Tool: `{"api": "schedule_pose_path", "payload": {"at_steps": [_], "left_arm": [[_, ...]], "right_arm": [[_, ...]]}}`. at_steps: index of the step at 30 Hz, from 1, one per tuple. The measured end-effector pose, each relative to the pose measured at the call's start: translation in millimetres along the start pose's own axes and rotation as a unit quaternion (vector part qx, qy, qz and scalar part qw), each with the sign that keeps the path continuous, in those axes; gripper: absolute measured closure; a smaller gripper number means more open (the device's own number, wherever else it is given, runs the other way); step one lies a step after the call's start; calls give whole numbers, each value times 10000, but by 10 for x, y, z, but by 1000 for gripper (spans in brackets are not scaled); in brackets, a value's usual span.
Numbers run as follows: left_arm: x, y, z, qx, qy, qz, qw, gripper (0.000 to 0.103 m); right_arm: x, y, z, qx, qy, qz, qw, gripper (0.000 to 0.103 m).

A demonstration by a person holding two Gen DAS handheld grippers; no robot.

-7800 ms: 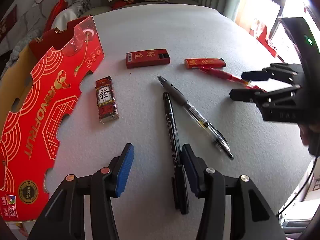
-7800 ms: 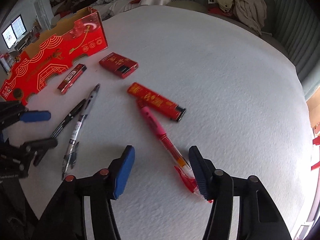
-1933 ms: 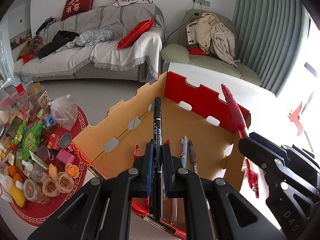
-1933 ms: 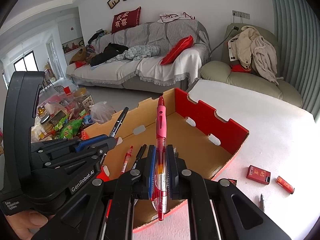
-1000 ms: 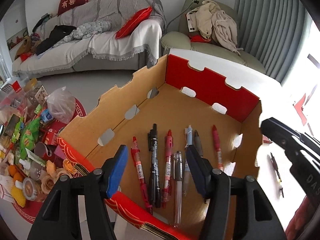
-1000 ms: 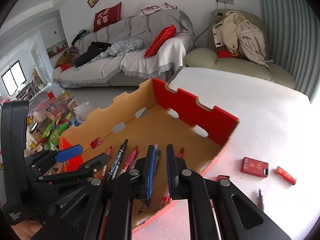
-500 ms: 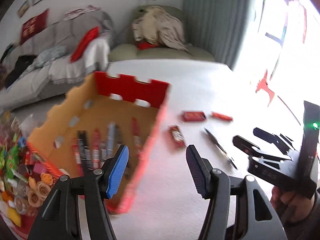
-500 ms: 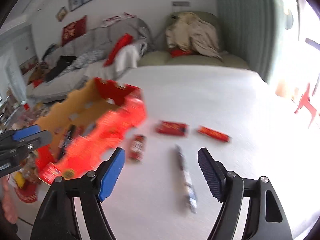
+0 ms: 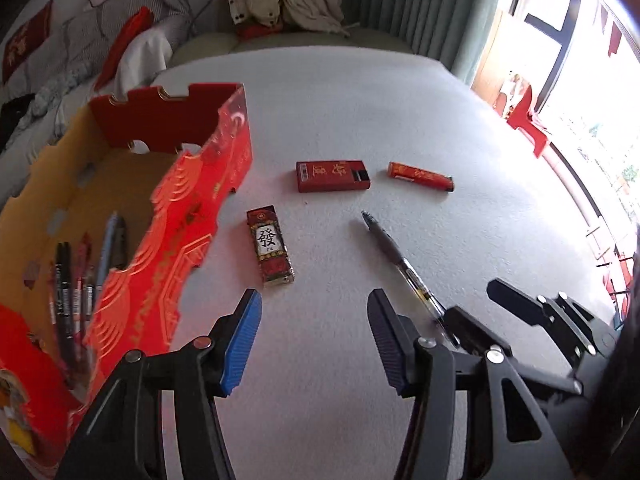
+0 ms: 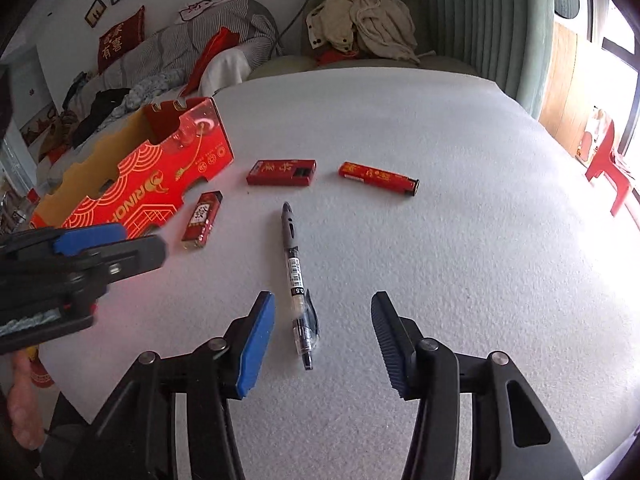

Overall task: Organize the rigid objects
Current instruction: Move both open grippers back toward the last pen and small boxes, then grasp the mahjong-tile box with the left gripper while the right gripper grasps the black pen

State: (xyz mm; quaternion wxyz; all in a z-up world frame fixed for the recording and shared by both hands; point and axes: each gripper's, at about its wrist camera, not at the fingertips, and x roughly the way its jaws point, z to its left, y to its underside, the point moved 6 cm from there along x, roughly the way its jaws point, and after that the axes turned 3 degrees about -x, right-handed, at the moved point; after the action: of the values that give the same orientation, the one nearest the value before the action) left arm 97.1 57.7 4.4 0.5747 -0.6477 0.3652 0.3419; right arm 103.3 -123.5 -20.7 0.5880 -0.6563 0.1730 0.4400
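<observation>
A grey-and-clear gel pen [image 10: 294, 264] lies on the white table [image 10: 440, 160]. Its near end sits between the jaws of my right gripper [image 10: 324, 336], which are closing without touching it. In the left wrist view the right gripper [image 9: 474, 300] covers that end of the gel pen [image 9: 396, 258]. My left gripper [image 9: 316, 332] hovers over bare table, its jaws closing on nothing. Just ahead of it lies a small red pack [image 9: 271, 246] with a black character. The red cardboard box [image 9: 192, 208] at left holds several pens [image 9: 72, 280].
A flat red box [image 9: 332, 176] and a long red lighter [image 9: 420, 176] lie further back on the table. The left gripper [image 10: 140, 242] shows at the left of the right wrist view. An armchair with clothes [image 10: 360, 12] stands beyond the far edge.
Both grippers swung from above the cardboard box out over the table and came lower. The right jaws went from shut to wide open, then narrowed around the gel pen's near end.
</observation>
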Motion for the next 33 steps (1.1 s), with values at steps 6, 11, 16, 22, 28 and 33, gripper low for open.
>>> {"api": "schedule_pose_path", "payload": {"at_steps": [6,11,16,22,28,33], "left_arm": [[341,-85,107,-351,-204,210,9990,44],[535,-144,154,-447,-304,338,9980,44],[635,-146,136,-247,-474,232,9983,44],[588,-47,177,-135,-334,87,9993,51],[442,70,301,-145,-213,37,9997,79],[420,73,318,-36,-329,42,9994,78]], "right_arm": [[168,-20,84,-175,-114,114,9997,51],[320,-48,145,-256,-207,242,9992,51],[455,-129,225,-398,-176,290,9986,50],[448,-77,303,-778,167,237,9965,67],[341,28,327,-651,118,264,9975,89],[299,83,309,-564,57,227,9981,89]]}}
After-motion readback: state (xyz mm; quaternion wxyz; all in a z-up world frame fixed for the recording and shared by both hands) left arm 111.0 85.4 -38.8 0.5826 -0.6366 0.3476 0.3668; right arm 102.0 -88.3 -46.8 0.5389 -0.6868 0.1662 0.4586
